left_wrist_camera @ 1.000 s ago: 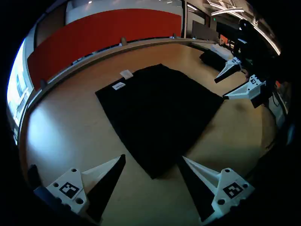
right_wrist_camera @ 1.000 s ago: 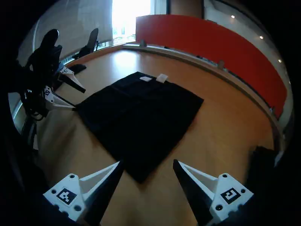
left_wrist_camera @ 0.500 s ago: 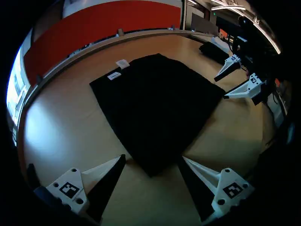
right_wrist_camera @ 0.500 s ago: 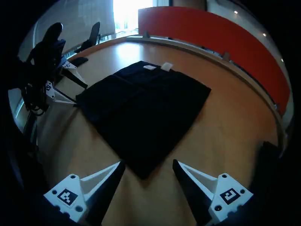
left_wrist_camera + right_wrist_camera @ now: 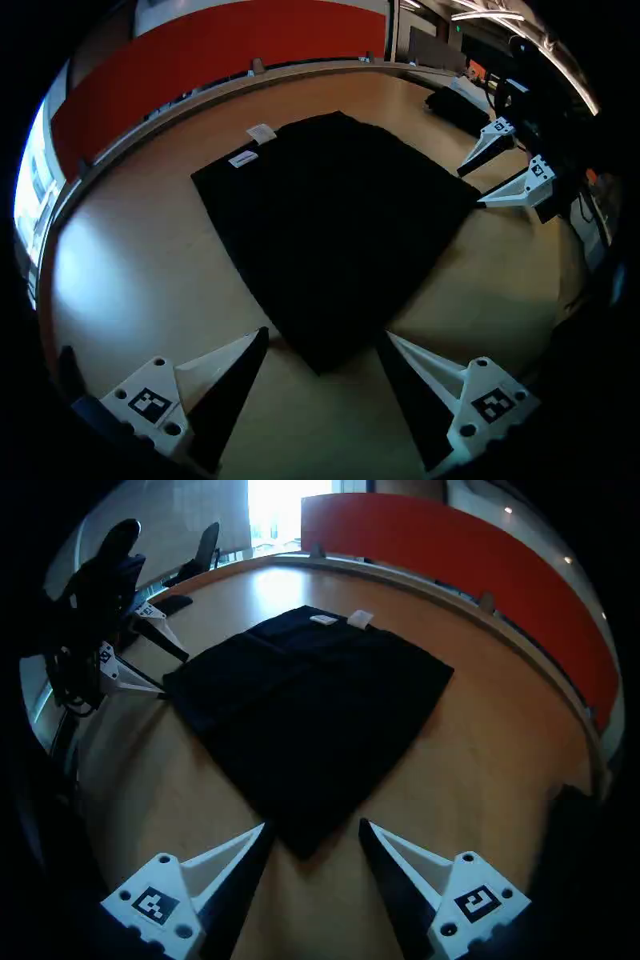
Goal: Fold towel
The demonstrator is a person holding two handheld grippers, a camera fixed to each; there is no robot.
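A pale wooden bench [image 5: 144, 264] curves beneath a red partition [image 5: 224, 48]. On it the black towel [image 5: 336, 216] lies spread flat. The left hand-held gripper [image 5: 320, 334] stands open astride one towel corner, and the right hand-held gripper [image 5: 316, 824] stands open astride the neighbouring corner. The cloth looks soft, limp and light, so each corner is probably best pinched low, catching every layer.

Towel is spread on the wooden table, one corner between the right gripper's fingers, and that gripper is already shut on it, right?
No: the right gripper is open, its jaws apart either side of the corner, as the right gripper view shows. The towel is spread on the wooden table.
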